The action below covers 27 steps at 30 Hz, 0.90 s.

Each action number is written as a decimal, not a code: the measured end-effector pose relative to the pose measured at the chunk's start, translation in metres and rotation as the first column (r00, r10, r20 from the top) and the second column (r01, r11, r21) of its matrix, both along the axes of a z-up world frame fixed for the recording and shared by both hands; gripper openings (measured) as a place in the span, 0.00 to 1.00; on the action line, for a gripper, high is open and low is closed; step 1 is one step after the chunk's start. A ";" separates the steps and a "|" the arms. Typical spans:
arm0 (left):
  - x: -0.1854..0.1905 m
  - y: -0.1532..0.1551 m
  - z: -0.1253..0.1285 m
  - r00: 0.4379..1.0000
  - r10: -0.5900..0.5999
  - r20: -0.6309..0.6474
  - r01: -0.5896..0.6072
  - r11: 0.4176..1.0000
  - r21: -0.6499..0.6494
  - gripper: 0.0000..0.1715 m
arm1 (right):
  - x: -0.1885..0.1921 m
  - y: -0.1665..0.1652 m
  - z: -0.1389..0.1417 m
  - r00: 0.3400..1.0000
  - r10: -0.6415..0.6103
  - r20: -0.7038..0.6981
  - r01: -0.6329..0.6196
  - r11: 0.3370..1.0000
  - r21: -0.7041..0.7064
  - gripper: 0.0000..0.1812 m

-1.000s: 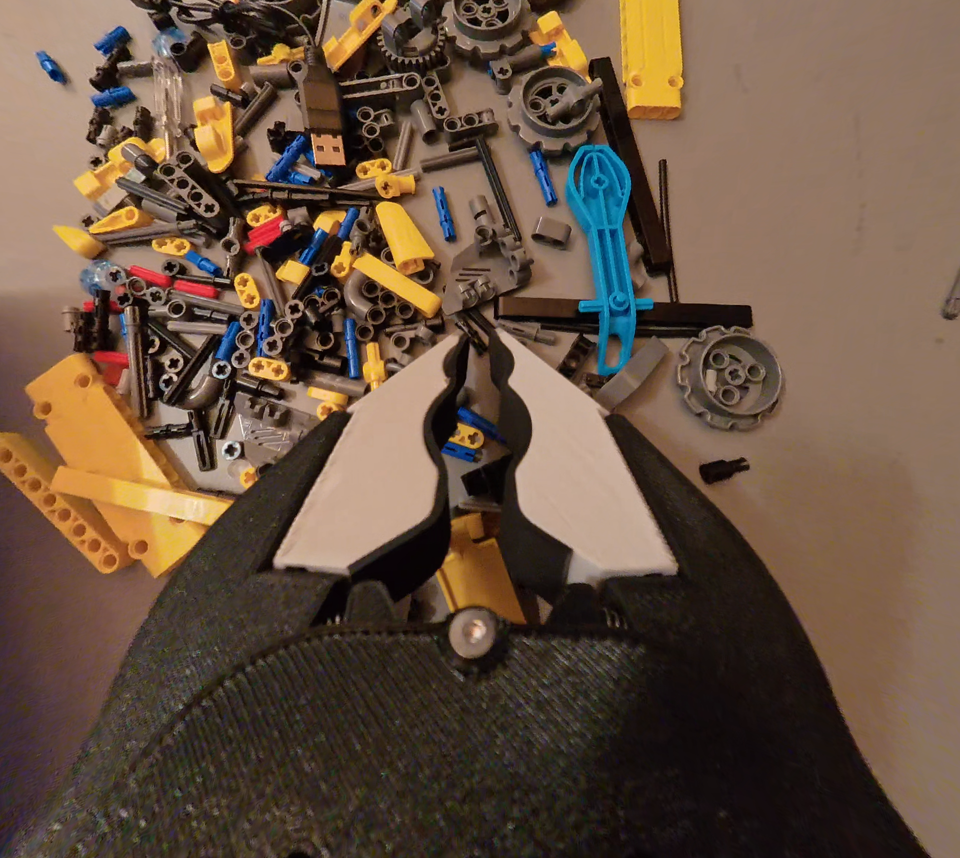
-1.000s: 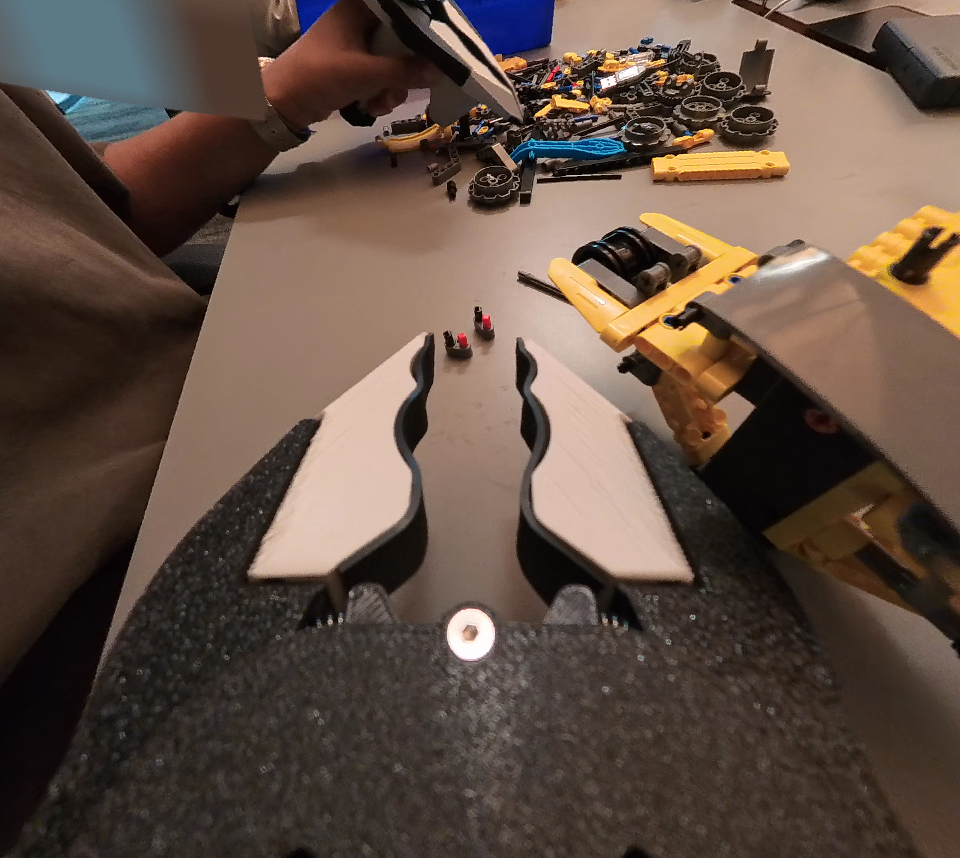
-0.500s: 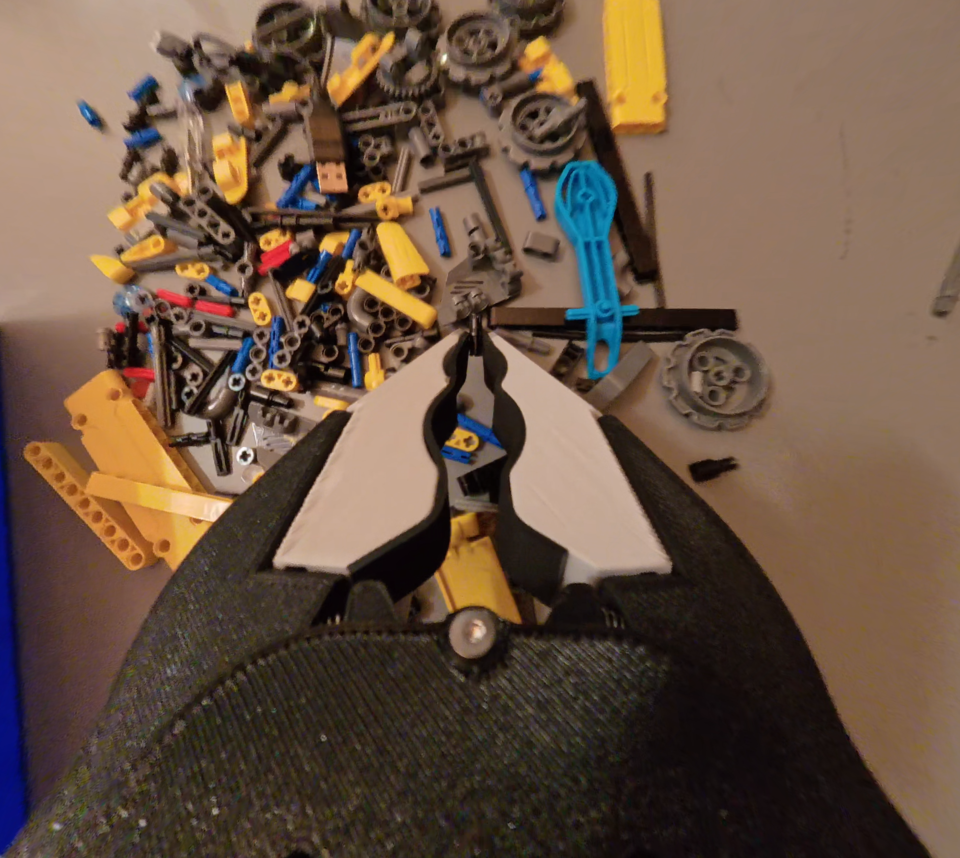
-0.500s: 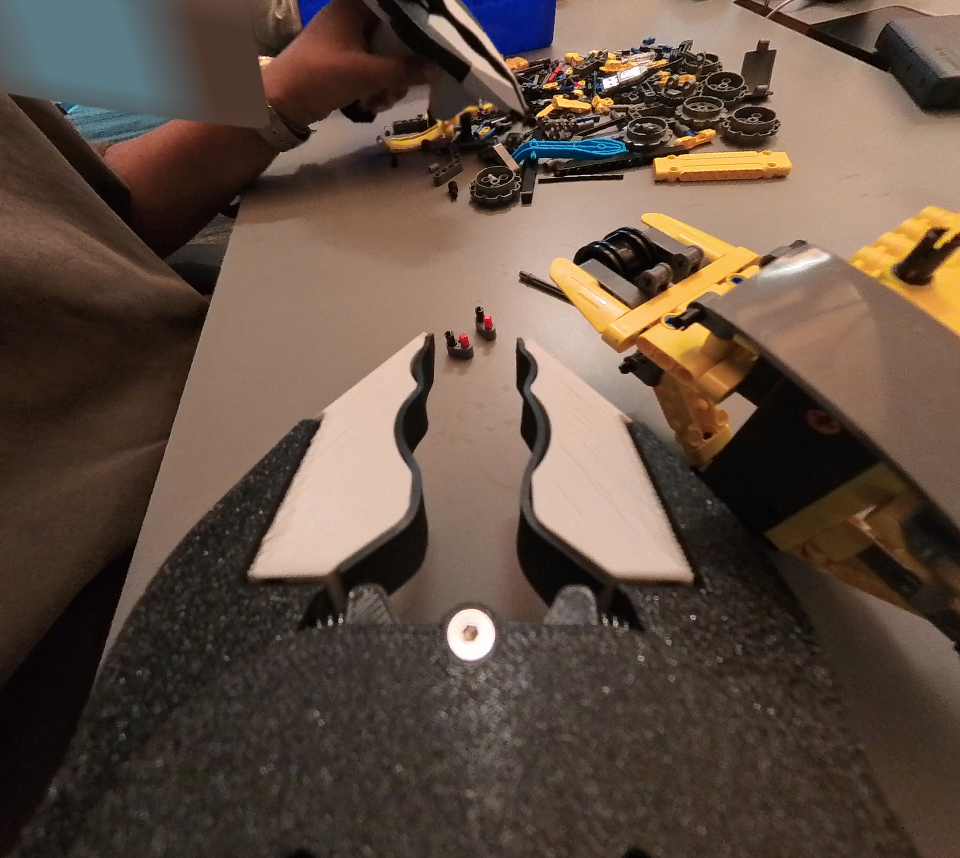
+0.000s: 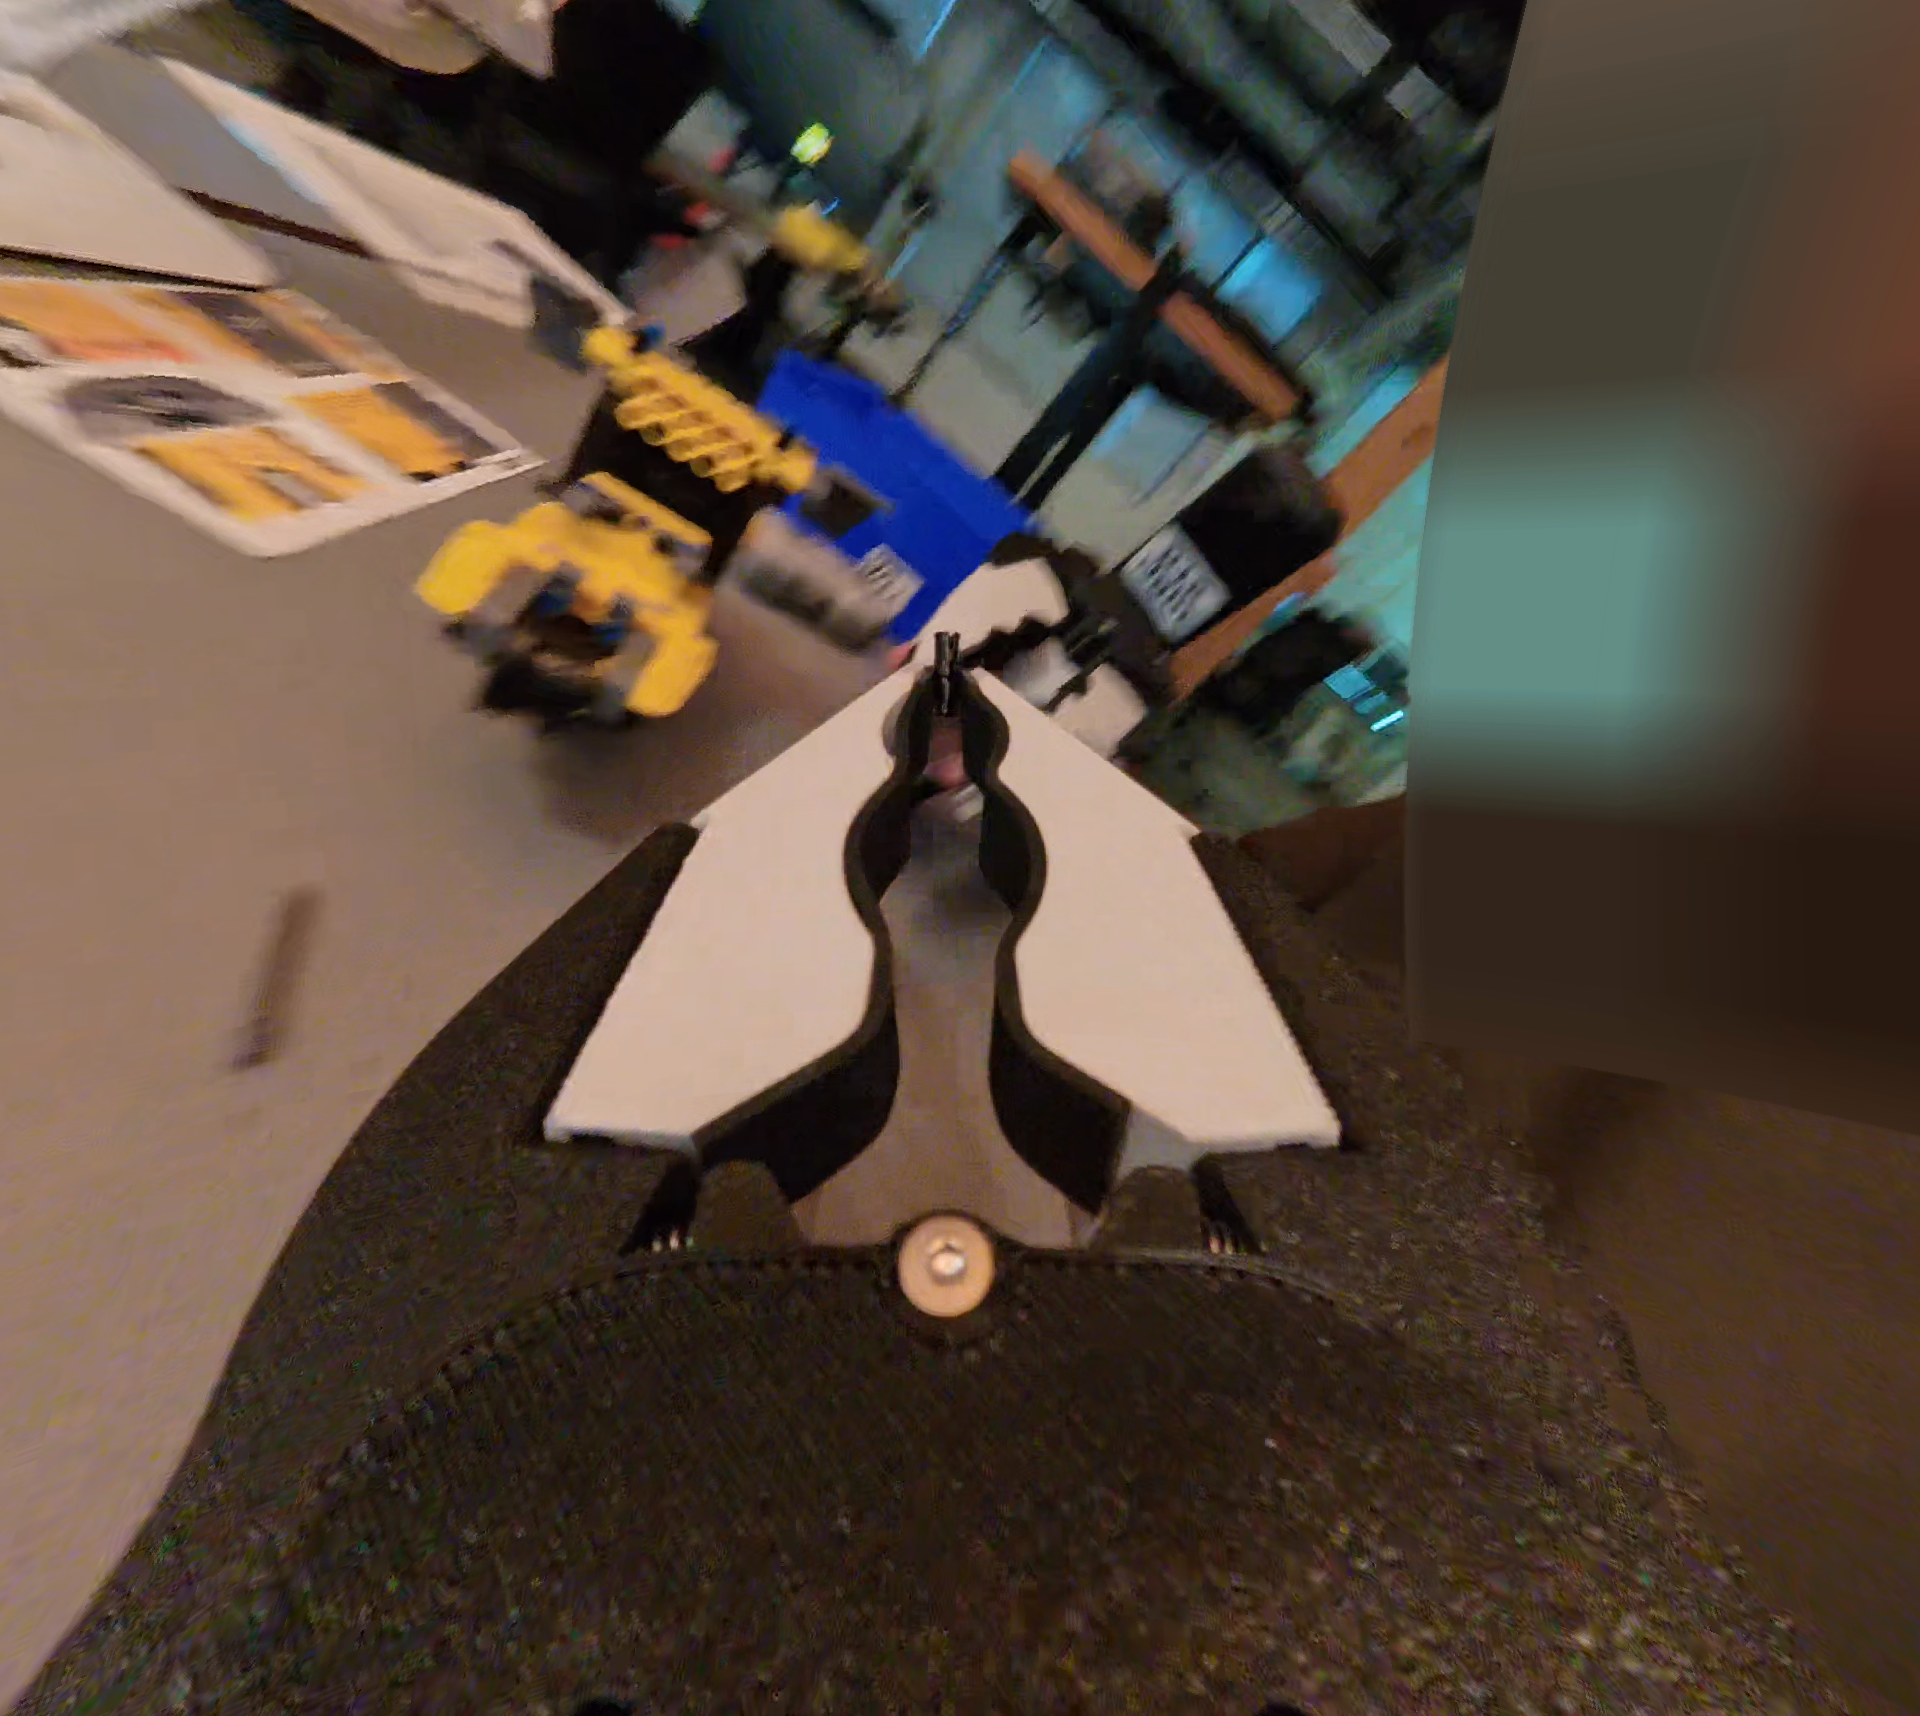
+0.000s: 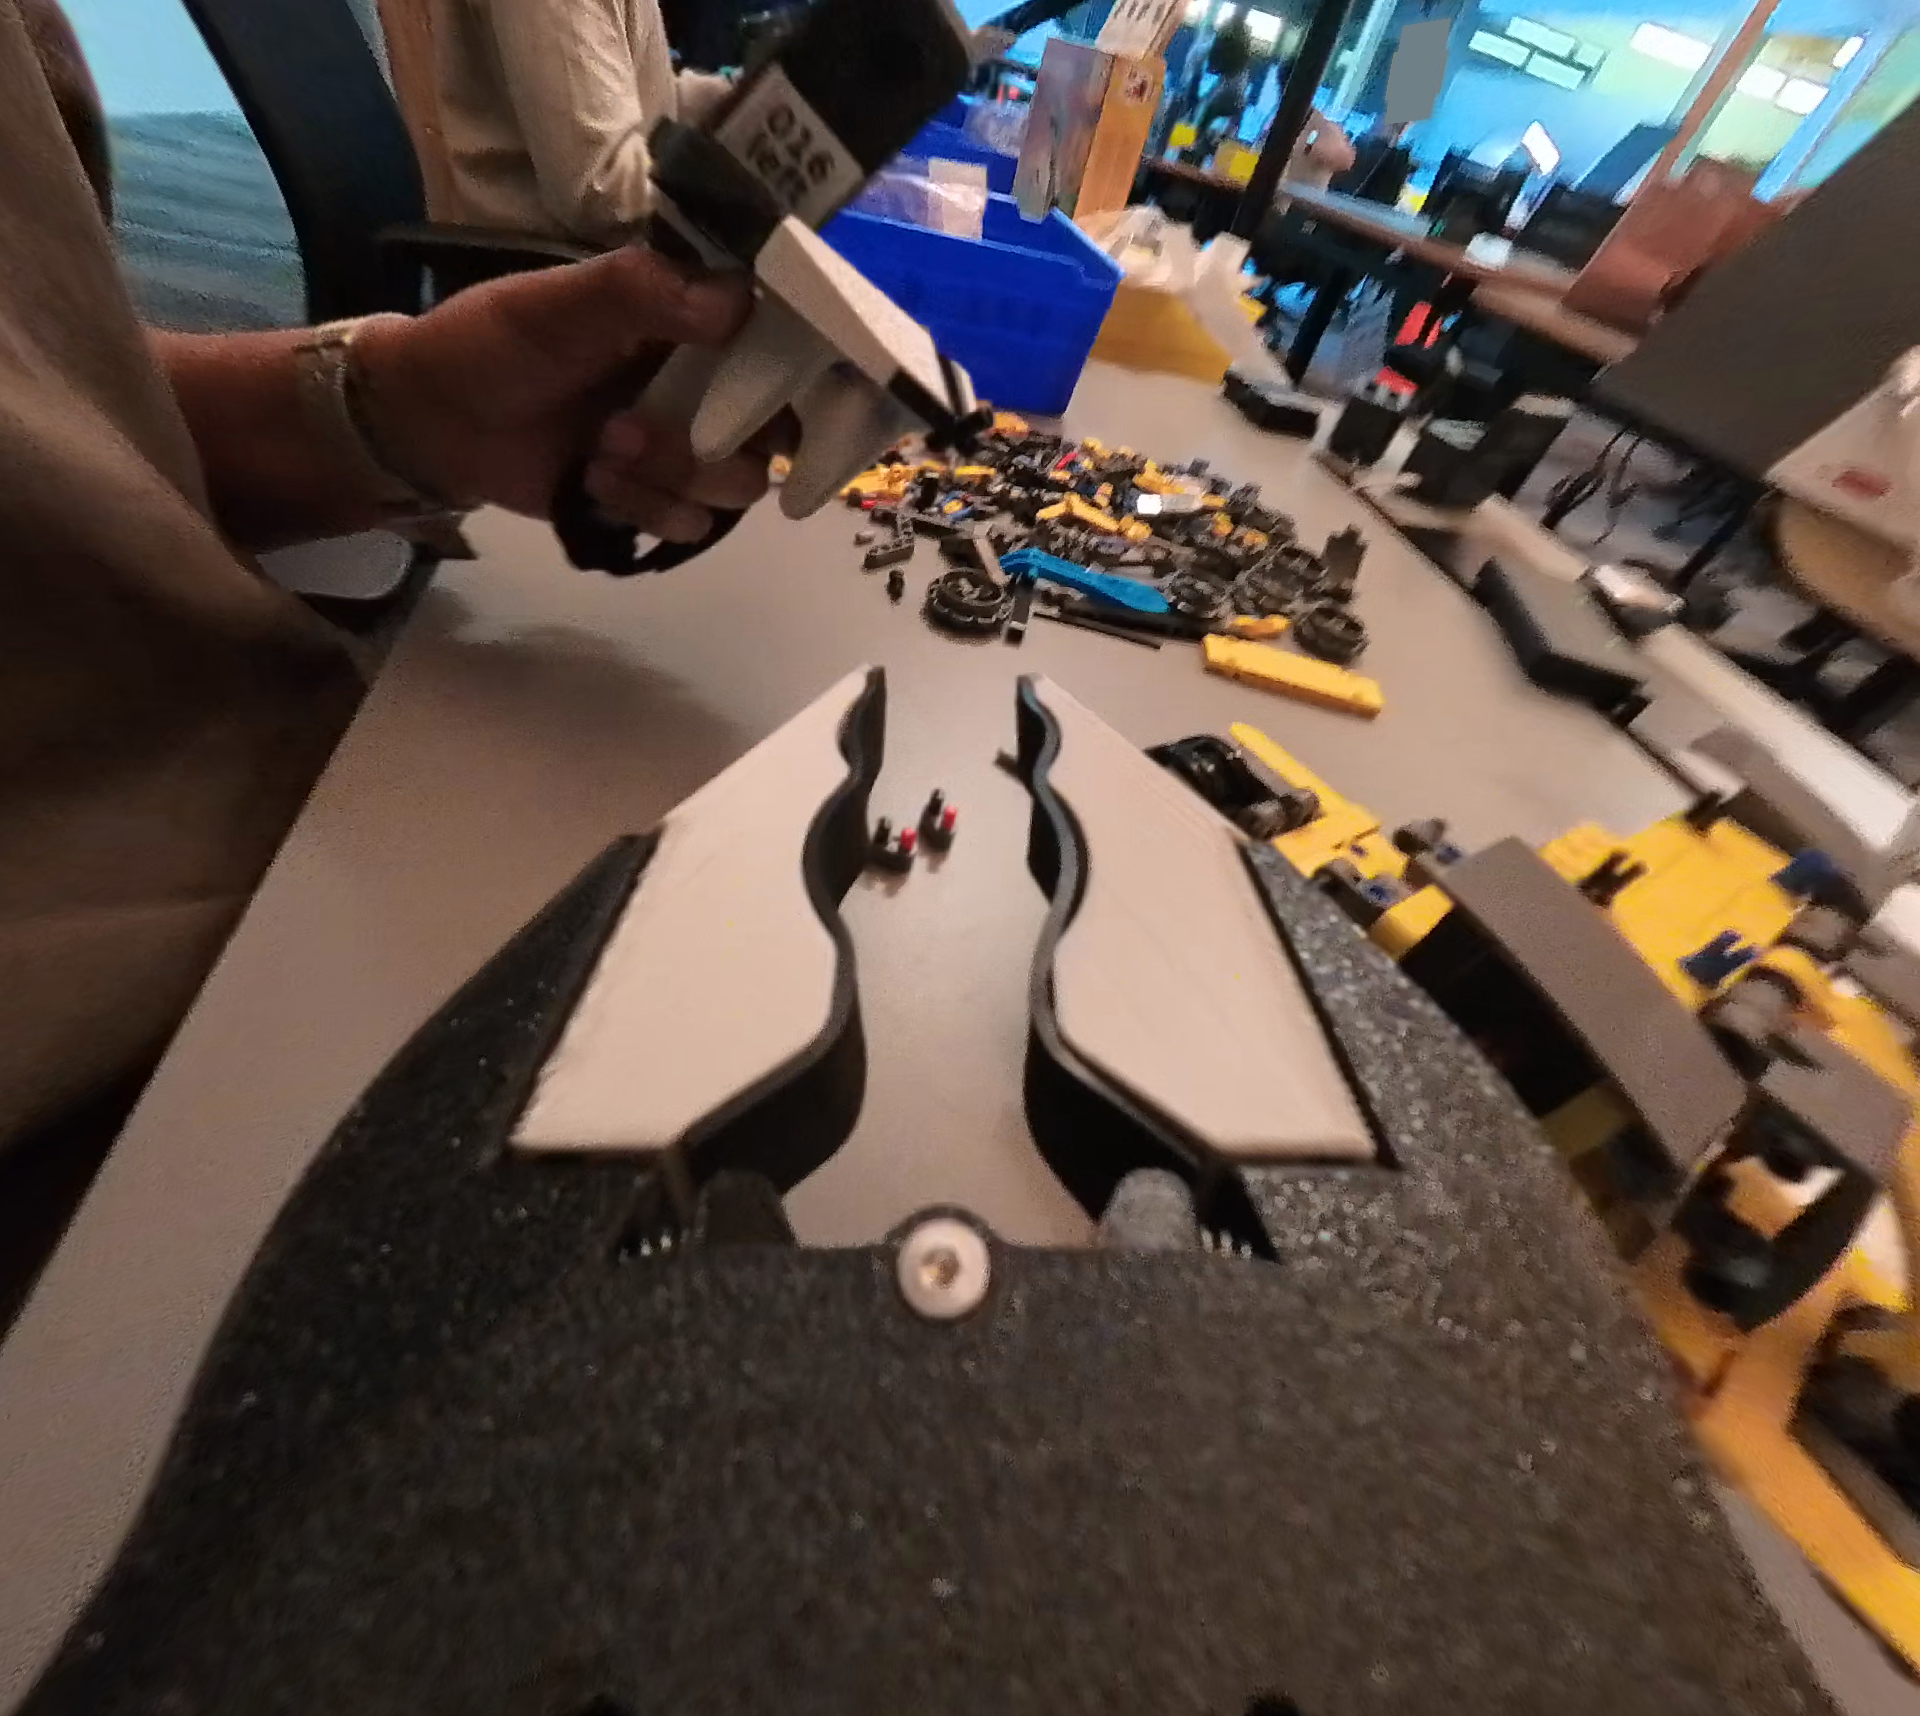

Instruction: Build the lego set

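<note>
My left gripper [image 5: 945,698] is shut on a small black pin [image 5: 944,660] that sticks out past its tips. It is lifted off the table and points toward the yellow brick model [image 5: 582,596]; the view is blurred. In the right wrist view a hand holds the left gripper [image 6: 958,417] above the pile of loose bricks [image 6: 1091,513]. My right gripper [image 6: 951,698] is open and empty, low over the grey table [image 6: 623,679]. Two small black-and-red pieces [image 6: 914,830] lie between its fingers. The yellow brick model [image 6: 1558,991] sits just to its right.
A blue bin [image 6: 977,284] stands behind the pile. A long yellow panel [image 6: 1288,674], a blue lever piece [image 6: 1081,580] and a grey wheel [image 6: 966,601] lie at the pile's near edge. An instruction booklet [image 5: 239,409] lies beyond the model. A person sits at the left. My hands' fingertips stand some 6 cm from each other.
My left gripper closed on a black pin in the pile, lifted away and swung round toward the yellow model. My right gripper stayed open and tilted up slightly.
</note>
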<state>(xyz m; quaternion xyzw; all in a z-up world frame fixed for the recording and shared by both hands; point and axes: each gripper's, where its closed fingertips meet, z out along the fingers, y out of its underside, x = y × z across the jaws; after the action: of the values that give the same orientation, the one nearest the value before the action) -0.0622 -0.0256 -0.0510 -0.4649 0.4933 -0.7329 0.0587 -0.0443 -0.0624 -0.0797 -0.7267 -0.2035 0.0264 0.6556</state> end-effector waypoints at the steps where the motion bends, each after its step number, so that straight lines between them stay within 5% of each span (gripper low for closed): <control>1: 0.001 -0.003 0.007 1.000 -0.021 0.014 0.022 0.995 -0.101 0.00 | -0.001 -0.001 0.003 0.999 -0.009 0.039 0.008 1.000 0.026 0.13; 3: 0.005 -0.005 0.012 0.999 -0.050 0.013 0.052 0.966 -0.254 0.00 | -0.003 -0.002 0.005 0.993 -0.040 0.111 0.034 0.998 0.052 0.12; 8: 0.016 -0.020 0.000 0.994 -0.101 -0.035 0.078 0.914 -0.398 0.00 | -0.006 0.002 0.006 0.958 -0.139 0.250 0.119 0.989 0.094 0.12; 20: 0.023 -0.041 0.001 0.992 -0.122 -0.025 0.094 0.862 -0.498 0.00 | -0.008 -0.009 0.033 0.743 -0.482 0.463 0.213 0.827 0.520 0.03; 27: 0.024 -0.047 0.002 0.990 -0.141 -0.016 0.112 0.845 -0.523 0.00 | -0.002 -0.006 0.030 0.825 -0.441 0.355 0.270 0.858 0.437 0.10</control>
<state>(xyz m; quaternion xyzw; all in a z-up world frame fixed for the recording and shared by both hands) -0.0382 -0.0728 -0.0494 -0.4495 0.3074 -0.8284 -0.1309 -0.0461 -0.0683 -0.0497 -0.6024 -0.2068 -0.3031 0.7089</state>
